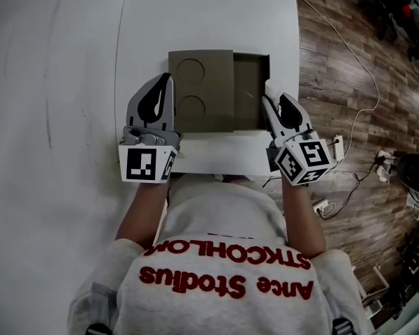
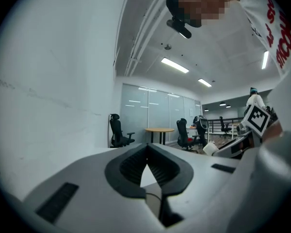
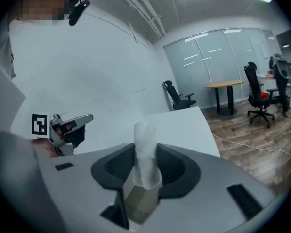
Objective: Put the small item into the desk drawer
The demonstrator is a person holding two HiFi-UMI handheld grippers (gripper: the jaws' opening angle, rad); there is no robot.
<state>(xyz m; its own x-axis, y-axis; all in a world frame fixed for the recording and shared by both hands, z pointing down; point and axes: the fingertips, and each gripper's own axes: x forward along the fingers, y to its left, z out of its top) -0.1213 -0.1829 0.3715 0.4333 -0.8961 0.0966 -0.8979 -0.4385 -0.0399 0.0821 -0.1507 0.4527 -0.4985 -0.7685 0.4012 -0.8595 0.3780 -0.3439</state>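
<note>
The desk drawer (image 1: pixel 252 89) stands pulled out below the white desk top (image 1: pixel 209 19); it is grey-brown inside, and a flat insert with two round recesses (image 1: pixel 201 89) fills its left part. My right gripper (image 1: pixel 269 93) is at the drawer's right edge, over the bare right compartment. In the right gripper view it (image 3: pixel 145 154) is shut on a small white twisted-paper item (image 3: pixel 146 147) that stands up between the pads. My left gripper (image 1: pixel 165 82) rests at the drawer's left edge, shut with nothing in it (image 2: pixel 146 147).
The drawer's white front (image 1: pixel 220 155) is against the person's body. Right of the desk is wood floor (image 1: pixel 342 61) with a cable (image 1: pixel 349 51) and a power strip (image 1: pixel 337 145). Office chairs (image 3: pixel 262 93) and a round table (image 3: pixel 225 96) stand far off.
</note>
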